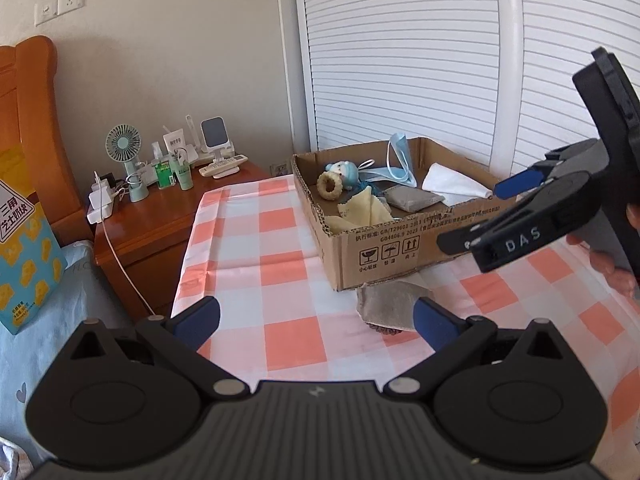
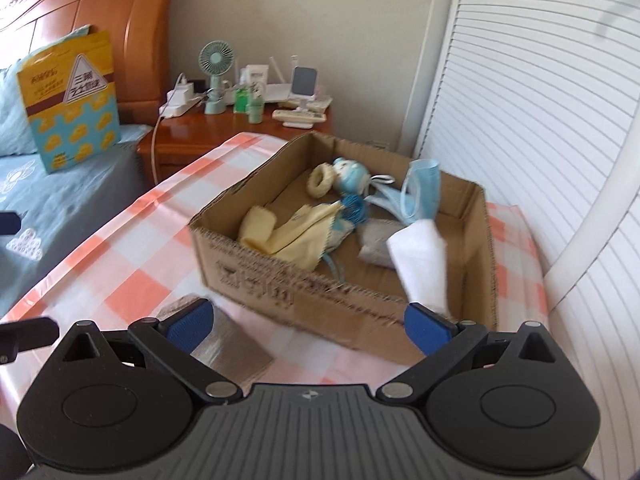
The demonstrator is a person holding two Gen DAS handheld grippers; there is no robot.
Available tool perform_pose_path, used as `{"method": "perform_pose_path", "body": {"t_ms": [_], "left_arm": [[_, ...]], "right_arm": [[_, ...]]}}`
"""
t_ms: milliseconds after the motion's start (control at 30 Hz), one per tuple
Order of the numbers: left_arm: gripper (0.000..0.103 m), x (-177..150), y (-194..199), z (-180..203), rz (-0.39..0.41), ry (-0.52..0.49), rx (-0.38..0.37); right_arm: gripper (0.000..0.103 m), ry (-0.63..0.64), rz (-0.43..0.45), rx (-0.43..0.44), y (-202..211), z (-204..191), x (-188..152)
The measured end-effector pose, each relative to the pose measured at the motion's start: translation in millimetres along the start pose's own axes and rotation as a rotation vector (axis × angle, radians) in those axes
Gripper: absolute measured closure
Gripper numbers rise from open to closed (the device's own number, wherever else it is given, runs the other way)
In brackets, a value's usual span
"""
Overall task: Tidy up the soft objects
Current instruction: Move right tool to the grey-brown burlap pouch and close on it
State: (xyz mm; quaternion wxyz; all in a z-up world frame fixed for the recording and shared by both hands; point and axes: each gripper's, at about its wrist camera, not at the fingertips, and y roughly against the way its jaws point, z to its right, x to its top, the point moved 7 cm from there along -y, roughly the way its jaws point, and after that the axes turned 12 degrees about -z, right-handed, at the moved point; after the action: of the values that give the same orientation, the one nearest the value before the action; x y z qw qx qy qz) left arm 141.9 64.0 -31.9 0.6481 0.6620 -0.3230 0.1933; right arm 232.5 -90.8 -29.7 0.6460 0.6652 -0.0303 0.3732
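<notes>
A cardboard box stands on the checked tablecloth. It holds a white cloth draped at its near right corner, a yellow cloth, a blue plush toy, a blue face mask and a grey pouch. A grey cloth lies on the table just in front of the box. My left gripper is open, its right finger beside the grey cloth. My right gripper is open and empty, hovering before the box's front wall.
A wooden nightstand at the back left carries a small fan, bottles and a charger with a cable. A bed with a yellow snack bag lies to the left. White louvred doors stand behind the box.
</notes>
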Motion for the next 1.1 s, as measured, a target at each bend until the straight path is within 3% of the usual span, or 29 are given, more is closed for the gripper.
{"method": "perform_pose_path", "body": {"t_ms": [333, 633, 1100], "left_arm": [[0.001, -11, -13, -20, -0.045, 0.051, 0.023], [0.001, -19, -23, -33, -0.081, 0.077, 0.037], [0.001, -18, -33, -22, -0.102, 0.048, 0.012]], "right_arm": [[0.0, 0.032, -0.052, 0.097, -33, -39, -11], [0.0, 0.106, -0.086, 0.105, -60, -71, -14], [0.0, -0.081, -0.071, 0.104, -65, -30, -18]]}}
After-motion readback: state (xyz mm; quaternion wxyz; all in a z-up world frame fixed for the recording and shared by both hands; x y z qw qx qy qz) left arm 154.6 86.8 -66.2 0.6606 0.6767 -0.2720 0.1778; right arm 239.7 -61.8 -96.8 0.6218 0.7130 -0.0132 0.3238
